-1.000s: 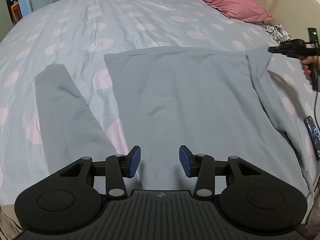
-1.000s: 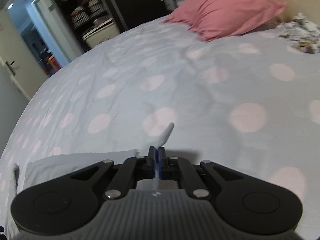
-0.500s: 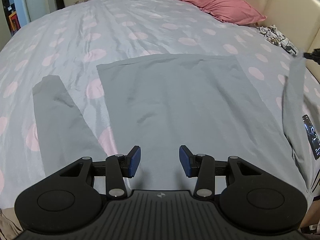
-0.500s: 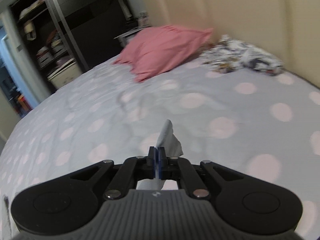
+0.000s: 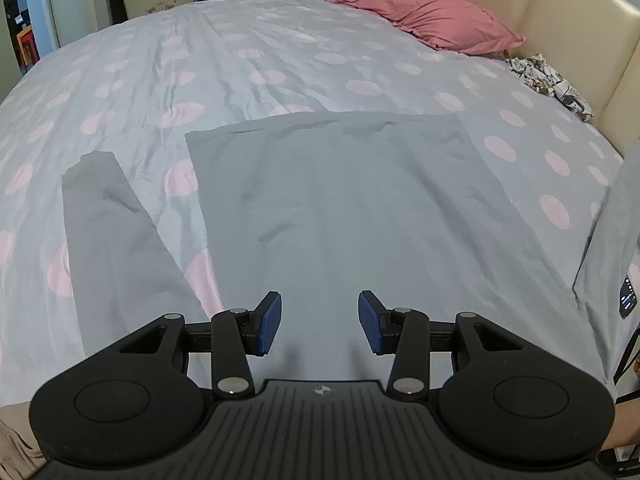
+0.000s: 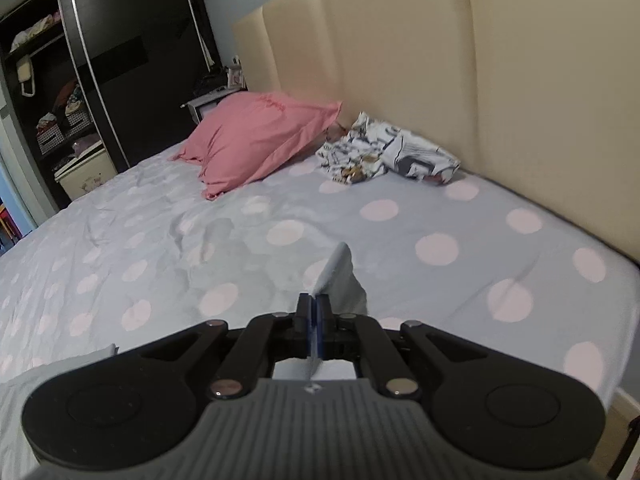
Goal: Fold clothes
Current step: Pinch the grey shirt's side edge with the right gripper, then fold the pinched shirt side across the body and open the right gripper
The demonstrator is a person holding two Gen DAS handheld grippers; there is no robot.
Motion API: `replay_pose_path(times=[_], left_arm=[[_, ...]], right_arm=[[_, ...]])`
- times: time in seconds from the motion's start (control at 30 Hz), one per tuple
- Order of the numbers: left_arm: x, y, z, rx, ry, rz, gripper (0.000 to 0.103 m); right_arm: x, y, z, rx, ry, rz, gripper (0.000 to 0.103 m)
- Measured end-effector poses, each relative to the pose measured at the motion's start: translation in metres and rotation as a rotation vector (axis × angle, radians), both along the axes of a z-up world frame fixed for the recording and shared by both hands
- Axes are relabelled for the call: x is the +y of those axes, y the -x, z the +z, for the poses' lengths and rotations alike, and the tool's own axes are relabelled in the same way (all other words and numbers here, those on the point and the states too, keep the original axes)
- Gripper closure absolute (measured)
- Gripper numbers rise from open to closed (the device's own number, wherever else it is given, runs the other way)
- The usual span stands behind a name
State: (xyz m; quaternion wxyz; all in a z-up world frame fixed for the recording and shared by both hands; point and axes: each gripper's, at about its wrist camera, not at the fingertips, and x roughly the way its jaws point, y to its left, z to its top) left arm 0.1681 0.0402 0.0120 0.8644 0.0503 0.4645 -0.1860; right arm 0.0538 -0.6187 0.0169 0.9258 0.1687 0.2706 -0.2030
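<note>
Wide bed (image 5: 280, 60), polka-dot cover in pale grey and pink, softly creased. Spread flat across its near half: grey long-sleeved top (image 5: 352, 208), thin matte knit, broad rectangular body, a few shallow ripples. Left sleeve (image 5: 108, 232) laid out straight, a long tapering strip, apart from the body. Right sleeve (image 5: 612, 232) lifted clear of the bed, hanging limp. Judged partway at most: body unfolded, both sleeves yet to be laid in. Right gripper (image 6: 313, 320) pinched closed on the sleeve's end, cloth poking past the pads. Left gripper (image 5: 319, 322) spread wide, empty, over the near hem.
</note>
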Motion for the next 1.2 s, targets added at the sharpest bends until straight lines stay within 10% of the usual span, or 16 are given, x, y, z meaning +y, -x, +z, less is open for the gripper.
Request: replay_pose_path(times=[0.47, 1.2], left_arm=[[-0.004, 0.033, 0.031, -0.057, 0.132, -0.03, 0.063], [0.027, 0.07, 0.003, 0.04, 0.157, -0.023, 0.063]], right_arm=[[0.177, 0.051, 0.031, -0.028, 0.115, 0.387, 0.1], [0.465, 0.116, -0.126, 0.1, -0.065, 0.853, 0.1]])
